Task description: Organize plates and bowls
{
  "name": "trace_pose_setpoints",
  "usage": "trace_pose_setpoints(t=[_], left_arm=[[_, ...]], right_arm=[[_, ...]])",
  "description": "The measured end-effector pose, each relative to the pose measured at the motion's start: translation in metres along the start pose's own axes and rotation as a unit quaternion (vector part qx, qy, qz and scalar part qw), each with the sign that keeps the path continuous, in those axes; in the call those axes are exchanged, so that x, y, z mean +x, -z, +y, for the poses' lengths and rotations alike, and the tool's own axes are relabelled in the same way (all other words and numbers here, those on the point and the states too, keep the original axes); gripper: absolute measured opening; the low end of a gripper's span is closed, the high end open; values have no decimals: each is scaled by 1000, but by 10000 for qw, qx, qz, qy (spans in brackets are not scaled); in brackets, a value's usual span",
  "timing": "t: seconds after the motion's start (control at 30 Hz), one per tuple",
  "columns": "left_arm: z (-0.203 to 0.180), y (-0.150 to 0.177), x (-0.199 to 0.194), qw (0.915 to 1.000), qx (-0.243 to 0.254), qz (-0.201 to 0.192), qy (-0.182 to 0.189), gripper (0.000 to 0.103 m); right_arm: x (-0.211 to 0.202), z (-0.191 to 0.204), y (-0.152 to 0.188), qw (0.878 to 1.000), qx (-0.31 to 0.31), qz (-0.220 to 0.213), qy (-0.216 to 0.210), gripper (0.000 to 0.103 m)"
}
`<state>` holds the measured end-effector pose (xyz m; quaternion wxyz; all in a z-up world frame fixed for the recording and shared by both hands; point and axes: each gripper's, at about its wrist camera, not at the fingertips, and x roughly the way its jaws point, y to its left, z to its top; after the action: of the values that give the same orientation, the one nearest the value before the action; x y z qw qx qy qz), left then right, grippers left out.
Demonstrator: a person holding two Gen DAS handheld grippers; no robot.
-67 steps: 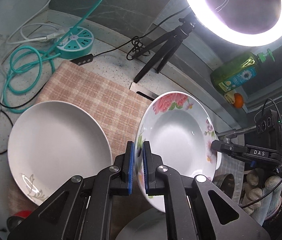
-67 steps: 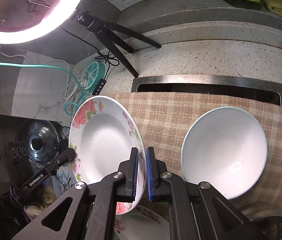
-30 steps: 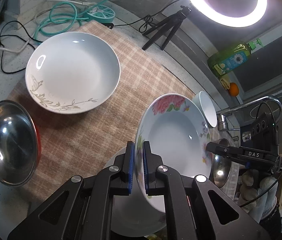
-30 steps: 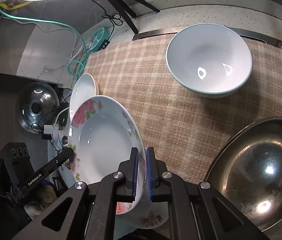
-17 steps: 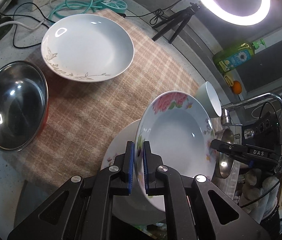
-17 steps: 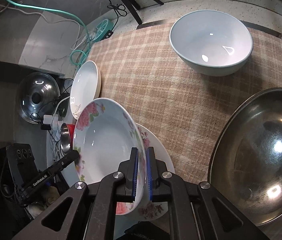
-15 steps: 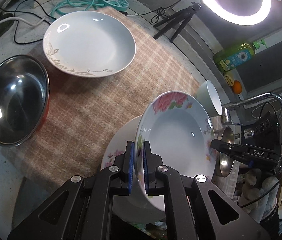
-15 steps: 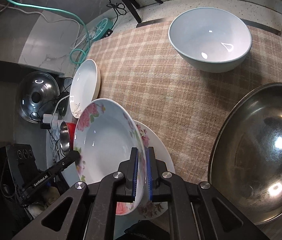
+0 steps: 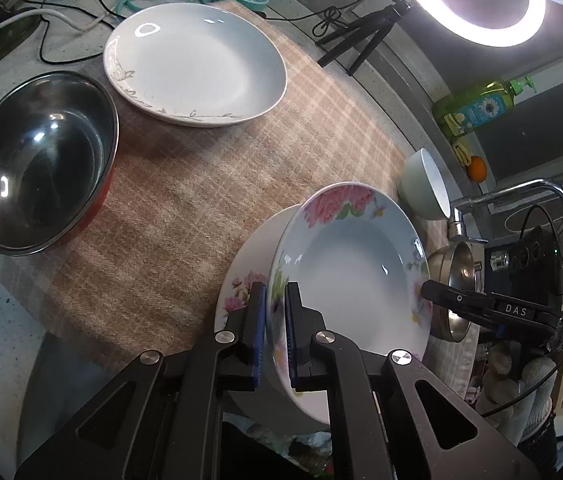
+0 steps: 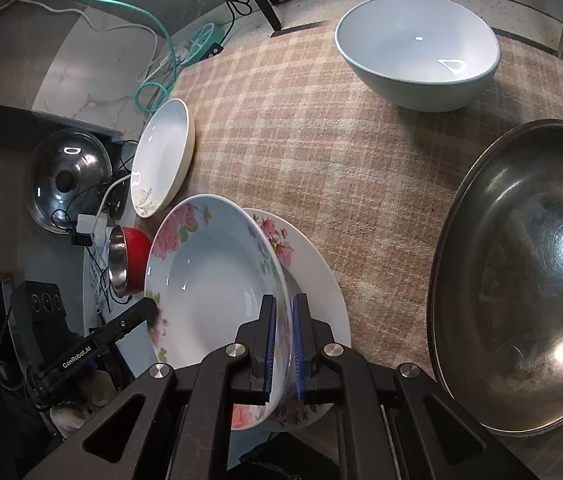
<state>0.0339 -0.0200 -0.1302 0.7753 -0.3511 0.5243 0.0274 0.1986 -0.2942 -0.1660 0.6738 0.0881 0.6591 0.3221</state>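
- Descent is the main change: across the last couple of seconds the floral deep plate (image 9: 353, 264) has come down from high above the plaid mat (image 9: 209, 184) to sit just over the larger floral plate (image 10: 313, 276) lying on the mat's near edge.
- Both grippers carry it together: the left gripper (image 9: 275, 332) is clamped on one rim, the right gripper (image 10: 281, 350) on the opposite rim, jaws pinched tight on the porcelain.
- The deep plate is tilted, its far edge low toward the plate beneath; whether the two touch yet I cannot tell.
- My reading: this is the nesting step, nearly done. Next comes levelling, settling and letting go.
- Not yet sorted: the white plate with a grey leaf print (image 9: 197, 68), the pale blue bowl (image 10: 417, 48), the red-sided steel bowl (image 9: 37, 160) and the large steel bowl (image 10: 521, 272), all well apart.
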Motion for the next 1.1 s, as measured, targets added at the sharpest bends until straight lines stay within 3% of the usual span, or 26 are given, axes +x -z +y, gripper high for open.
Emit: trace_pose_setpoints(t=[1.1], left_arm=[[3, 13, 8, 9999, 38, 76, -58, 6]], right_arm=[[12, -4, 20, 9996, -165, -21, 249, 8]])
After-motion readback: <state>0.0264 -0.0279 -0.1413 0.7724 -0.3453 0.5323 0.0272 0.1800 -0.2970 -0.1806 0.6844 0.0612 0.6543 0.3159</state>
